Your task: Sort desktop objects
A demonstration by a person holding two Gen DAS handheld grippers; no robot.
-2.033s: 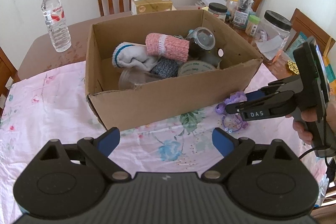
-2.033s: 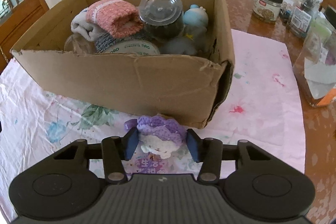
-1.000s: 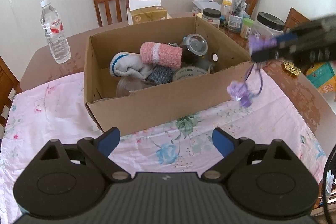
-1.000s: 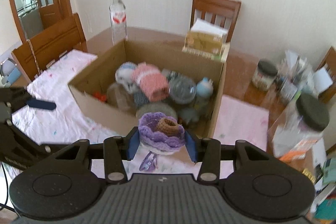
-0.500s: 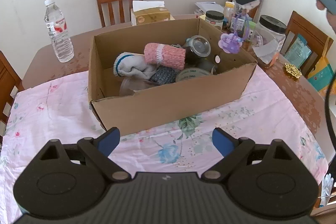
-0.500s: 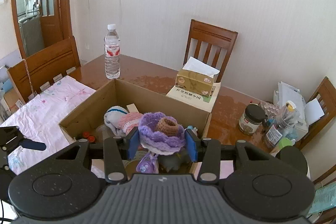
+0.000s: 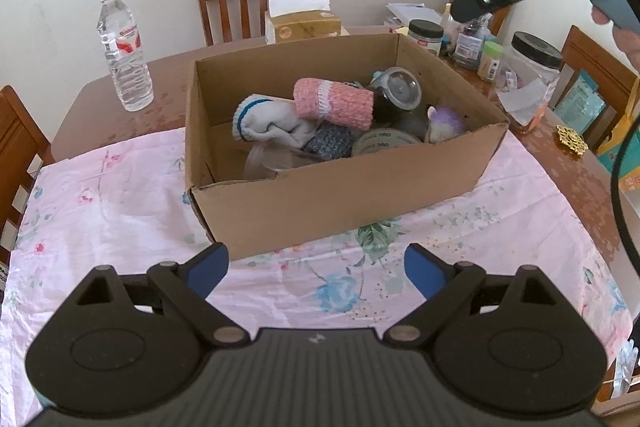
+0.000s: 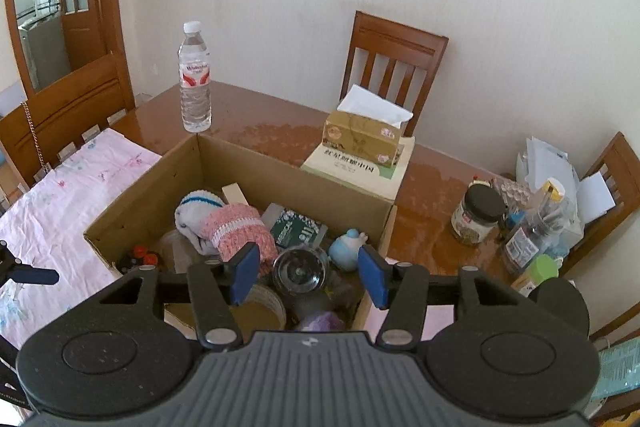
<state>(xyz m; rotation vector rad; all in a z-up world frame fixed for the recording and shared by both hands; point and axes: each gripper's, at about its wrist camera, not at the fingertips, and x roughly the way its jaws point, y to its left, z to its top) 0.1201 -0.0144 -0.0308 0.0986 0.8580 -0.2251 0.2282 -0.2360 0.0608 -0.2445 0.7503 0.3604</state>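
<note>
The right gripper [image 8: 308, 277] is hanging in the air over the cardboard box [image 7: 344, 187], and its blue jaws are opening with nothing between them. The purple crochet toy [image 7: 446, 119] is lying inside the box, at about 3 o'clock among the other things, tucked against the right wall beside the roll of tape [image 7: 384, 143]. In the right wrist view the toy [image 8: 320, 321] is peeking out just below the open jaws, at about 6 o'clock from them (so it is sitting right under the gripper). It is a round, lumpy thing, and I cannot tell which way its long side runs.

The left gripper [image 7: 316, 269] is waiting lower down over the pink flowered cloth [image 7: 100, 211], on the near side of the box. Its jaws are standing wide apart and are holding nothing. The box is lying at 12 o'clock from it.

The right gripper is pointing slantwise down into the box from high up at about 2 o'clock in the left wrist view, with a hand [image 7: 626, 35] wrapped around its handle. The right hand is much nearer to the toy than the left one. I think the toy is now put away, and no other loose thing is showing on the cloth.
</note>
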